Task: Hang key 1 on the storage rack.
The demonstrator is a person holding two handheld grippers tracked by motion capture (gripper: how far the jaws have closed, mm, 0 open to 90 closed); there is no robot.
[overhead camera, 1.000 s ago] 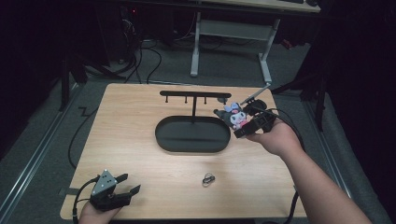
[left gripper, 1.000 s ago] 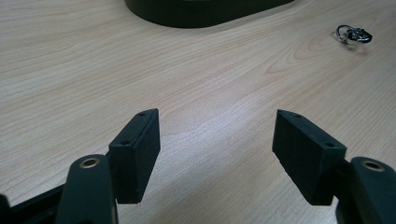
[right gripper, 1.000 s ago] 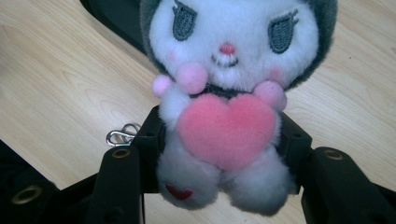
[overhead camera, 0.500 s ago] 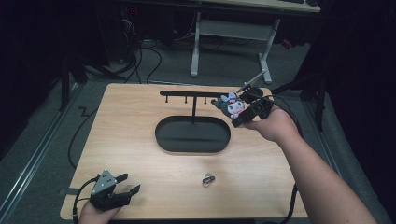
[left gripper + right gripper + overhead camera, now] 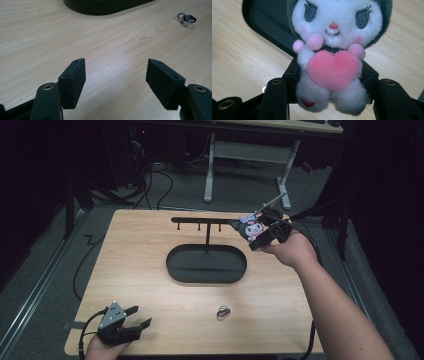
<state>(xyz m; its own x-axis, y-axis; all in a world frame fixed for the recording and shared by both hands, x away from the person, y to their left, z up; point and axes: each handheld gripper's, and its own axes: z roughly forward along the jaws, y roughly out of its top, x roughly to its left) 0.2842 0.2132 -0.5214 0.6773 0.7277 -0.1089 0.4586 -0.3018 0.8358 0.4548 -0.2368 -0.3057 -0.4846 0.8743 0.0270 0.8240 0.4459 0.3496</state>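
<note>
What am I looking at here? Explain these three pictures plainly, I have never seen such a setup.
A person sits at a wooden table, holding a two-jaw gripper in each hand. One picture comes from a camera overhead; the other two come from cameras riding on the grippers. The left gripper rests open near the table's front corner, holding nothing. The right gripper is raised beside a black hook stand and is shut on a small plush toy hugging a pink heart. A small metal ring lies on the table.

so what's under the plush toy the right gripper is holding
In the right gripper view, behind the plush toy clamped in the right gripper lie the black oval tray and the wooden table. The toy's body covers whatever lies straight beneath it.
</note>
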